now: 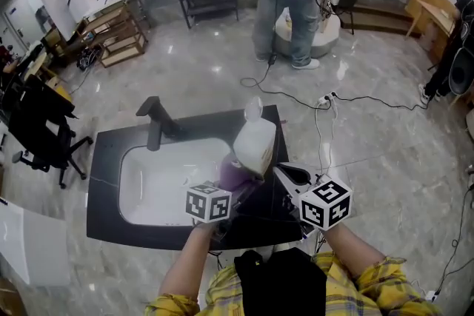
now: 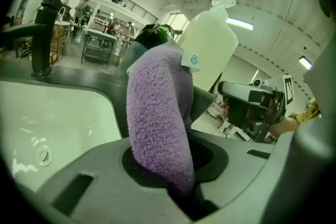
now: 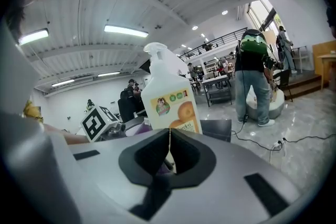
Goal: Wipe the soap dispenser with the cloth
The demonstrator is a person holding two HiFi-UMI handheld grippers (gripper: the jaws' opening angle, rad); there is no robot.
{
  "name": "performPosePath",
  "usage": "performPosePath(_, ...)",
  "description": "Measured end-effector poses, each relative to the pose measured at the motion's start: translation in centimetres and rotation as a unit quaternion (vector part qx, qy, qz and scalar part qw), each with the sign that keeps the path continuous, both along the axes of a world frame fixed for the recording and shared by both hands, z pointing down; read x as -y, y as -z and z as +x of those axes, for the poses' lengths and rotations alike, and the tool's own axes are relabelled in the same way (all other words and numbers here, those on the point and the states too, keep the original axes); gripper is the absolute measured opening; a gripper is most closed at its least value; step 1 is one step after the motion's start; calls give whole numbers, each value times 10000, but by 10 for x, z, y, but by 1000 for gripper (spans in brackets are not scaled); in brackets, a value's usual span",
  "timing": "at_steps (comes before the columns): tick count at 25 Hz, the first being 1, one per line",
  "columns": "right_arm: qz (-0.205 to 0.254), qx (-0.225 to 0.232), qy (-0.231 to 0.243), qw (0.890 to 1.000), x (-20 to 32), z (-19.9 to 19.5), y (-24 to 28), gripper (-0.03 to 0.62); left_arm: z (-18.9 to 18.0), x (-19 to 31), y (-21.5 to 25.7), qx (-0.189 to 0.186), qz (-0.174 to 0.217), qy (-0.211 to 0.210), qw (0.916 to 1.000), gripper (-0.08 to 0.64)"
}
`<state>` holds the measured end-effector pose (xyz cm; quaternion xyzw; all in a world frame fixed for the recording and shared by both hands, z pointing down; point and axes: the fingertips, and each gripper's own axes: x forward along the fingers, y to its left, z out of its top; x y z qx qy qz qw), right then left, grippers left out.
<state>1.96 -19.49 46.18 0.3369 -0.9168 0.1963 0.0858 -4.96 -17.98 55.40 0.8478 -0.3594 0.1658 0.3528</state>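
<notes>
Left gripper (image 2: 178,181) clamped on cloth (image 2: 157,113), right gripper (image 3: 169,157) jaws together, empty; dispenser (image 1: 255,144) stands right of sink (image 1: 141,192), unsteadied, so a hard wipe may tip it.

Right tool (image 3: 169,136) jaws together; soap dispenser (image 3: 167,97) just beyond them.

The basin (image 1: 132,175) sits in the left part of the counter (image 1: 104,159), with the faucet (image 1: 153,126) behind it at the back edge. The soap dispenser (image 1: 255,143) is right of the basin. The cloth (image 1: 235,174), between the jaws of the left gripper (image 1: 228,190), is just before the dispenser, and the right gripper (image 1: 280,169) is at its right. A person (image 1: 289,4) stands on the floor well behind the counter.
</notes>
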Motion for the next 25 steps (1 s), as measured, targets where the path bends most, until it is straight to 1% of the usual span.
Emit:
performPosePath(4, -7, 3, 37, 10000, 2, 2, 0, 6, 0, 0, -15, -75, -367, 145, 9992, 57)
performPosePath(6, -8, -17, 62, 10000, 4, 3, 1, 6, -3, 0, -22, -31, -549, 280, 9981, 57)
performPosePath(9, -15, -72, 74, 9999, 7, 4, -1, 6, -8, -2, -28, 28, -616, 457, 9970, 57)
performPosePath(12, 44, 31, 137, 9999, 10, 4, 5, 6, -14, -6, -21, 32, -440, 546, 9975, 57)
performPosePath(14, 292, 221, 271, 9990, 11, 4, 20, 8, -18, -13, -11, -10, -242, 616, 9978, 57)
performPosePath(17, 862, 467, 389, 9944, 16, 8, 49, 8, -27, -24, 13, -260, 72, 776, 9966, 57)
performPosePath(19, 1137, 587, 428, 9909, 22, 12, 65, 8, -33, -29, 29, -369, 287, 865, 9952, 57)
performPosePath(21, 1293, 656, 531, 9880, 29, 14, 75, 8, -36, -30, 44, -509, 459, 920, 9934, 57)
performPosePath(25, 1486, 664, 870, 9828, 40, 8, 90, 16, -35, -33, 72, -926, 700, 1020, 9880, 57)
